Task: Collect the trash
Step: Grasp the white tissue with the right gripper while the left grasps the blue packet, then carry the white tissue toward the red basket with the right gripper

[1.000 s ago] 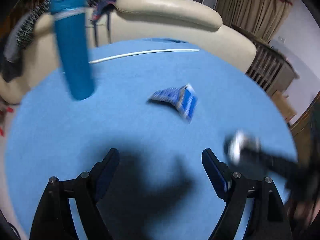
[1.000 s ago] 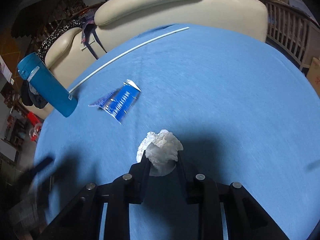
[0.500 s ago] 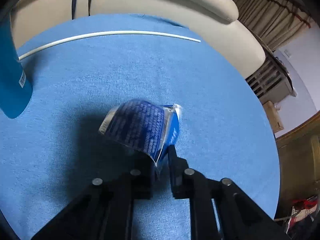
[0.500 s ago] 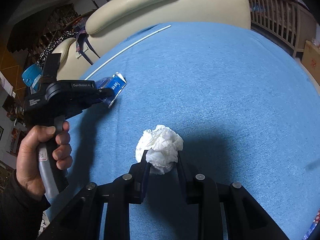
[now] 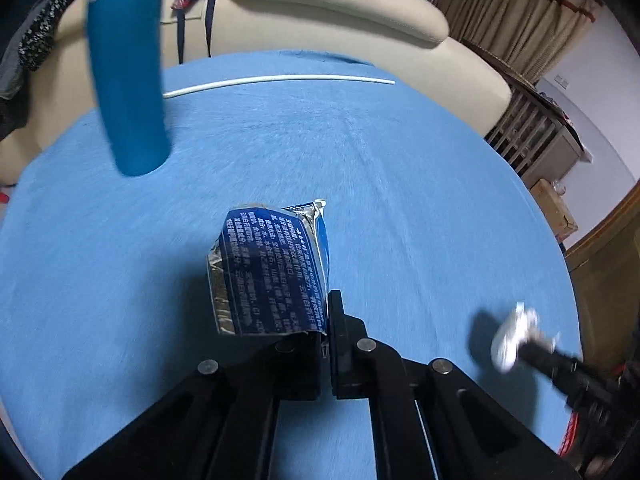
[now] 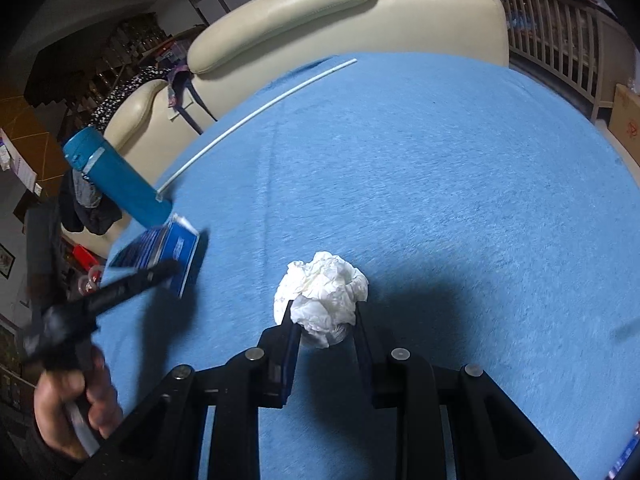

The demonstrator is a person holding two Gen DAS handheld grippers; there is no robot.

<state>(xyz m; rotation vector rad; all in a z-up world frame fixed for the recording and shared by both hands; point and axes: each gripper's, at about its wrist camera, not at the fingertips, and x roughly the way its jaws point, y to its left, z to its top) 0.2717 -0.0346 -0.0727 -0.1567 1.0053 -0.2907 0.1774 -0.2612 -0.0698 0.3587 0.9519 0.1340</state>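
Two grippers, blue wrapper left, tissue wad right

Glossy foil wrapper, crumpled paper tissue, fuzzy tablecloth

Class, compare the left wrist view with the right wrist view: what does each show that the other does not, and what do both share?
Only the left wrist view shows the printed text on the blue wrapper and the curtains. Only the right wrist view shows the person's hand and the crumpled tissue sharply. Both share the blue bottle, white rod, sofa and blue tablecloth.
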